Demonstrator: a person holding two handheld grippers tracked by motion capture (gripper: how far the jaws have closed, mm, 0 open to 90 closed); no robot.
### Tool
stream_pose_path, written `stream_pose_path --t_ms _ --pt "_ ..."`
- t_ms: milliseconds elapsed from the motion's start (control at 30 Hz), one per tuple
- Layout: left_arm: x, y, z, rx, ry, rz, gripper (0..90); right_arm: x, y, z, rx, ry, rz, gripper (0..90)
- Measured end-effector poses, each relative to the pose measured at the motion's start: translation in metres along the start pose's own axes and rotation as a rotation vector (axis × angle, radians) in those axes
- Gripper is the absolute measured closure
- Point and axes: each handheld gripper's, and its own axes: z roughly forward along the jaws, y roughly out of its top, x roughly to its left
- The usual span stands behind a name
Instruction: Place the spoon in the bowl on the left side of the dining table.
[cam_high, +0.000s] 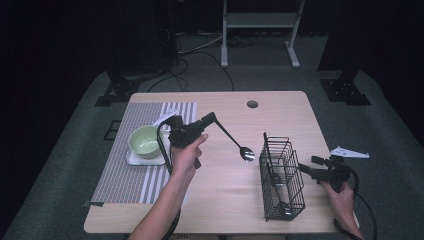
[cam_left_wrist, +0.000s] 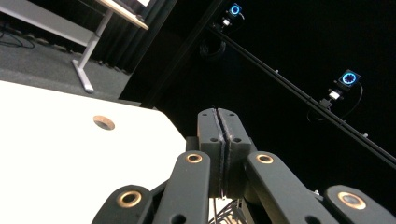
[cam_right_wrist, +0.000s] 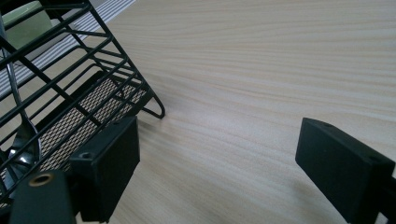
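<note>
The wooden table (cam_high: 280, 115) takes up the middle of the room, pale and rounded at the corners, with a small cable hole (cam_high: 252, 104) toward twelve o'clock. Over at nine o'clock a striped placemat (cam_high: 132, 175) covers the left part of the top. At about four o'clock from the table's centre stands a black wire basket (cam_high: 282, 177), and I can make out cutlery inside it, though not which pieces.

On the placemat, near ten o'clock, a pale green bowl (cam_high: 144, 141) sits on a white square plate (cam_high: 137, 159). Off the table at three o'clock a small white three-cornered piece (cam_high: 349, 153) lies on the grey floor.

The left gripper (cam_high: 210, 118) is held above the table just left of centre, and its jaws are pressed tight together on the handle of a dark spoon (cam_high: 236, 142). The spoon slopes down toward four o'clock, its bowl hanging just left of the basket's upper rim. In the left gripper view the pads (cam_left_wrist: 210, 135) meet with hardly a seam between them.

The right gripper (cam_high: 304, 168) sits at the basket's three o'clock side, jaws spread wide with bare tabletop between them. In the right gripper view one of the fingers (cam_right_wrist: 109, 163) lies just beside the basket's foot; I cannot tell whether it touches.
</note>
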Motion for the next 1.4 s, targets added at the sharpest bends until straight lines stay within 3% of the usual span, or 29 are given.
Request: stream_pose_path --t_ms 500,1400 --pt "0.02 -0.011 -0.011 0.0 0.025 -0.034 89.7 0.0 0.0 0.001 0.008 -0.006 0.001 12.7" --pt "0.046 -0.021 -0.031 -0.004 0.064 -0.055 89.7 0.0 0.0 0.001 0.014 -0.013 0.009 12.7"
